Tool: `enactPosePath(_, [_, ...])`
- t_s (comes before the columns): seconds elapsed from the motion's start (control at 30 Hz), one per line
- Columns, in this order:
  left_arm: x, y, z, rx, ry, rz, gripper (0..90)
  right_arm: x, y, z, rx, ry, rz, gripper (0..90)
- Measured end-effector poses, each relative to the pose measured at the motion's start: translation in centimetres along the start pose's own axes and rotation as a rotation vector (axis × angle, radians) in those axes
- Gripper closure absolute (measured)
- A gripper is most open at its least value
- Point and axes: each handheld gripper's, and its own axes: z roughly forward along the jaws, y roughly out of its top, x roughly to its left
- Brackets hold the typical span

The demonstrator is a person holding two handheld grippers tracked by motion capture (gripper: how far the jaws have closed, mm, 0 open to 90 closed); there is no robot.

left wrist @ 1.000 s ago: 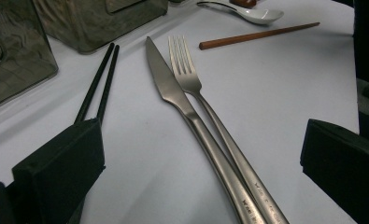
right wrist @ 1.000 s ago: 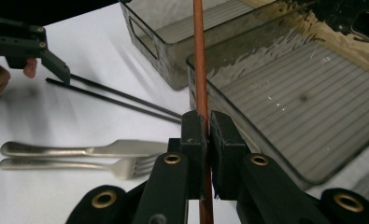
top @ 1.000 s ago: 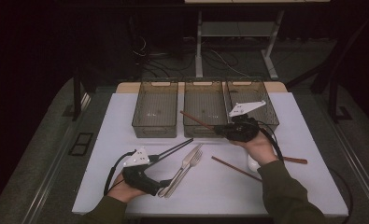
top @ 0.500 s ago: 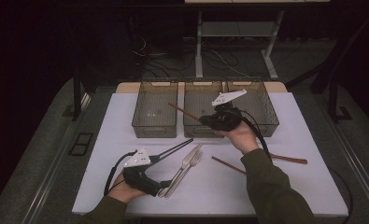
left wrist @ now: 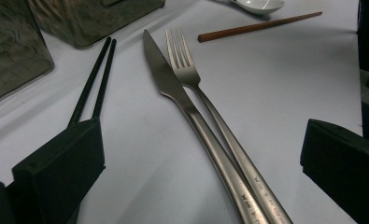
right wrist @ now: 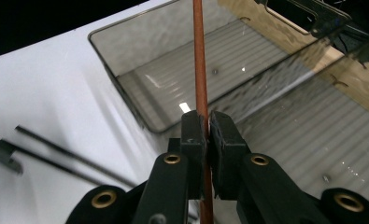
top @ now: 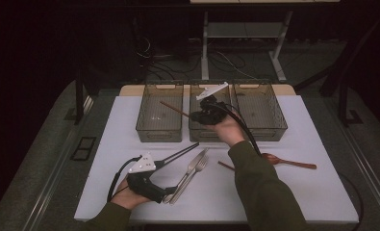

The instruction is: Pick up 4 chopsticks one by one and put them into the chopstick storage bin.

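Since the earlier frames the right gripper [top: 193, 115] has travelled from the right bin [top: 259, 110] across to the middle bin [top: 203, 131], carrying the brown chopstick [top: 174, 109] with it; the left gripper [top: 171, 191] rests in the same place. Its jaws are pressed together on the thin wooden stick, which the right gripper view shows running straight up between the black pads [right wrist: 191, 133] – the upper end is cut off by the frame edge. From above, the stick's tip reaches over the left bin [top: 159, 111], a smoky, see-through plastic box with a ribbed floor.

Left gripper's jaws stand spread and hold nothing – between them lie a steel knife [left wrist: 182, 100] and a steel fork [left wrist: 205, 102], smooth and shiny, their handles cut off below. Two black chopsticks [left wrist: 93, 77] lie beside the left jaw. A second brown chopstick [left wrist: 259, 26] lies further off; in the high view the person's sleeve [top: 259, 187] hides most of it. A wooden spoon [top: 288, 162] lies to the right.
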Motion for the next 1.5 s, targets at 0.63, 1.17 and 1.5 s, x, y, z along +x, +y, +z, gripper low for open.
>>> enactPosePath(0.63, [-0.2,0.0,0.1,0.002,-0.010,0.010,0.0,0.7,4.9,6.9,0.082,-0.043,0.015,84.7])
enactPosePath(1.17, [-0.3,0.1,0.2,-0.009,-0.022,0.006,0.0,0.6,7.1,11.4,0.135,-0.144,0.065,82.1])
enactPosePath(1.5, [-0.3,0.2,0.2,-0.010,-0.021,0.011,0.0,0.5,7.3,10.5,0.096,-0.139,0.070,65.3])
